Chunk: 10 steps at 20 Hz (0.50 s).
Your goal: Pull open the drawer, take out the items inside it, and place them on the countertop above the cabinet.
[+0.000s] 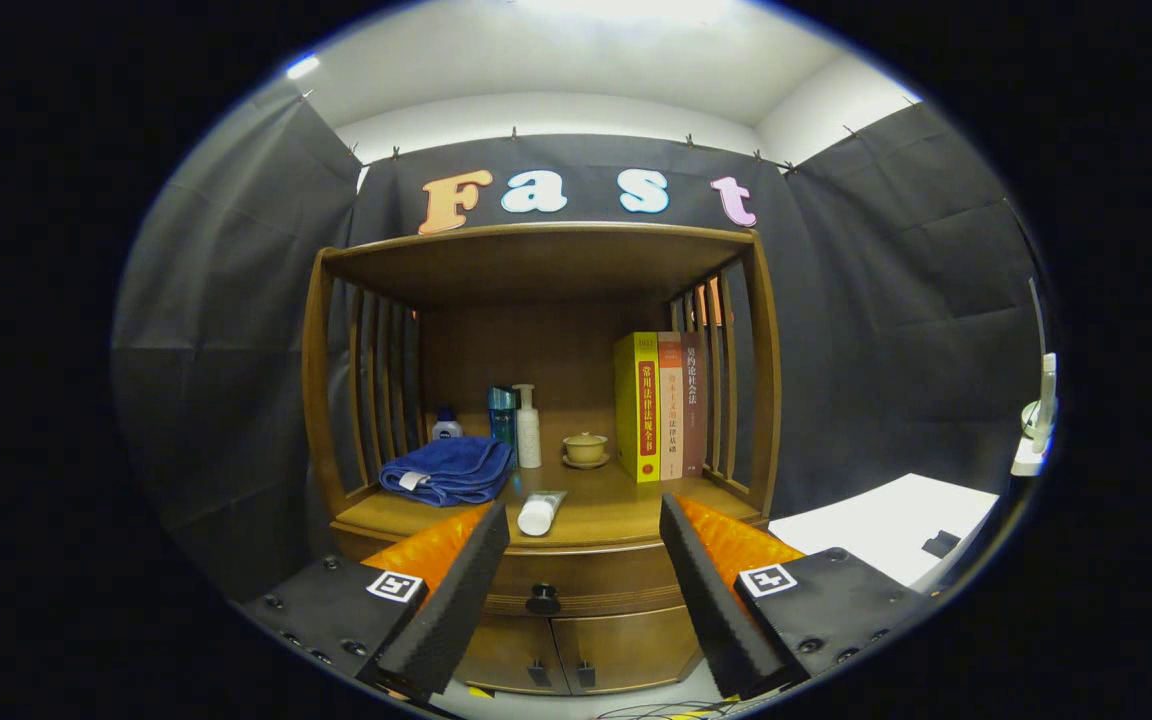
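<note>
Facing: the wooden cabinet (536, 420)
Gripper (584, 545): fingers spread wide, gripping nothing
Drawer (576, 580): closed under the countertop (596, 515), its dark knob (543, 598) between the fingers and beyond them
Tube (539, 512): lying on the countertop above the knob

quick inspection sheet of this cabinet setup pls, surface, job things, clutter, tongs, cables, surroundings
surface: wooden countertop, part bare
job things: drawer shut, dark knob between the fingers, beyond the tips
clutter: white tube lying at the front edge; blue towel, bottles, lidded cup, three upright books
tongs: open, holding nothing
cables: some on the floor
surroundings: black cloth wall, white table beside the cabinet
</note>
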Available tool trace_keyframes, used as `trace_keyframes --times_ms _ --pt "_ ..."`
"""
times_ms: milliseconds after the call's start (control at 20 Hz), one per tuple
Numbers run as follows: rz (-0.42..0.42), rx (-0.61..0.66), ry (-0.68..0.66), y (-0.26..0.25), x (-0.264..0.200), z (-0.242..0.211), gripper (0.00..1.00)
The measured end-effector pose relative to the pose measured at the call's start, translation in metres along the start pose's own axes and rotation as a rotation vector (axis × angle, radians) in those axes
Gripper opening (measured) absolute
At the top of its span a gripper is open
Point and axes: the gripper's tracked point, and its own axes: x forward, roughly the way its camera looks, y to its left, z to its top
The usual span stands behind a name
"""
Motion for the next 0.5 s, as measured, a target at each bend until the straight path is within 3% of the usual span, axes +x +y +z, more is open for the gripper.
trace_keyframes --times_ms 500 --pt "0.001 -0.001 -0.001 0.001 0.0036 -0.0006 0.99"
